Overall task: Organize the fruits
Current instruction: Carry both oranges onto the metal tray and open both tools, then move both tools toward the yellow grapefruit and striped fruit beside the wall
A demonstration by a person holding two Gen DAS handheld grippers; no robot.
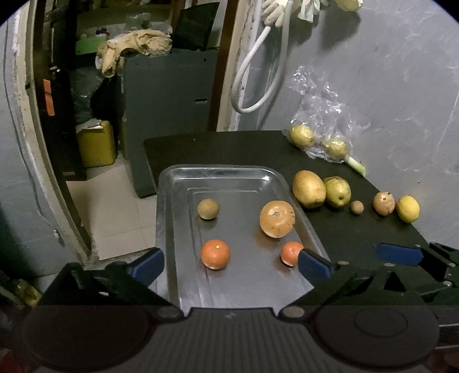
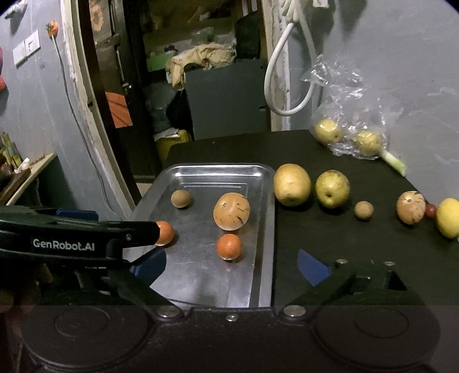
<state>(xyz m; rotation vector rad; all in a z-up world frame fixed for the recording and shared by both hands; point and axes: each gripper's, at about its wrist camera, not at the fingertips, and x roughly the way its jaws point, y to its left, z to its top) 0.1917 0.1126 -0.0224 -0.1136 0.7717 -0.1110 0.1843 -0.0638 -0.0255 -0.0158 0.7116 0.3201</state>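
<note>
Tongs, left (image 1: 229,262) and right (image 2: 232,265), agape, empty; shiny steel tray (image 1: 172,218) beneath.

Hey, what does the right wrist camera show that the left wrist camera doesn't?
Only the right wrist view shows a small dark red fruit tucked between the speckled fruit and the lemon, plus wall switches on the left wall. Only the left wrist view shows the white gloves hanging overhead. Both show the metal tray holding four fruits, the row of fruit on the black table, and the plastic bag. Both tools, left and right, are open and empty.
</note>
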